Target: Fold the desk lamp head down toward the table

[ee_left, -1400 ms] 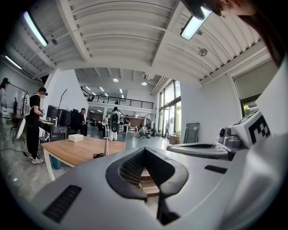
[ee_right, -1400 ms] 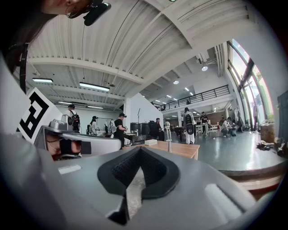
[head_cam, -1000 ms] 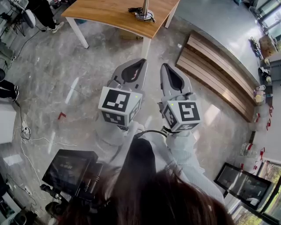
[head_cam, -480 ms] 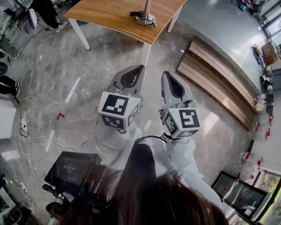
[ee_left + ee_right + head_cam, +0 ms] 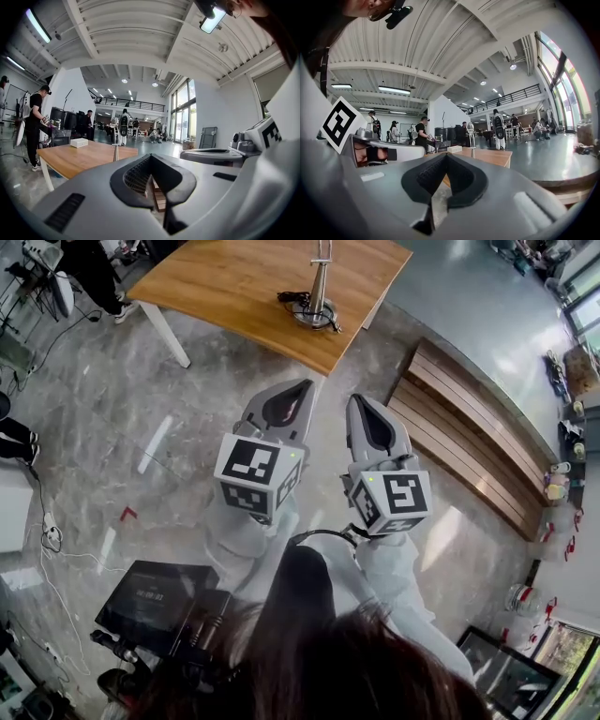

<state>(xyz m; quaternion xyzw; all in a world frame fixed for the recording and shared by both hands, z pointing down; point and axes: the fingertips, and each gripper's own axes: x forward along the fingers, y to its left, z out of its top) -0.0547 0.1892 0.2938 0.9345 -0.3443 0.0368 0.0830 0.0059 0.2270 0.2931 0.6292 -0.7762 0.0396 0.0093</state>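
ahead, the desk lamp (image 5: pixel 319 298) stands upright on the wooden table (image 5: pixel 225 282); left gripper (image 5: pixel 298 386) and right gripper (image 5: pixel 360 401) closed, empty

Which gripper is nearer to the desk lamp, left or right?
Left, slightly. In the head view the left gripper sits over the floor, almost in line with the desk lamp; the right gripper is beside it, offset further right. Neither reaches the table.

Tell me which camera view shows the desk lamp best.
Head view: the desk lamp shows its base, cable and pole on the table, top cut off. Both gripper views show it only small and distant.
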